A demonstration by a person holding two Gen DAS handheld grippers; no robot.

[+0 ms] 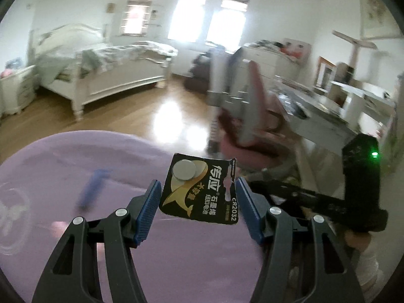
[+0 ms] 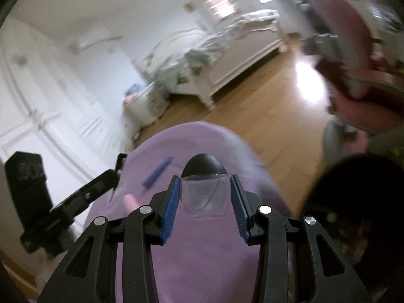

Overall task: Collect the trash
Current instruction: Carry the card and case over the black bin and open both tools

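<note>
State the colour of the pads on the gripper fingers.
Blue, ribbed pads on black fingers; clearest in the left wrist view.

battery card above round table; bed behind; chair right.

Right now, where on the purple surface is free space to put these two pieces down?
The purple surface is bare below the left gripper holding the battery card, and near the right gripper gripping the clear plastic piece. It is busier around the blue stick and pink item.
</note>
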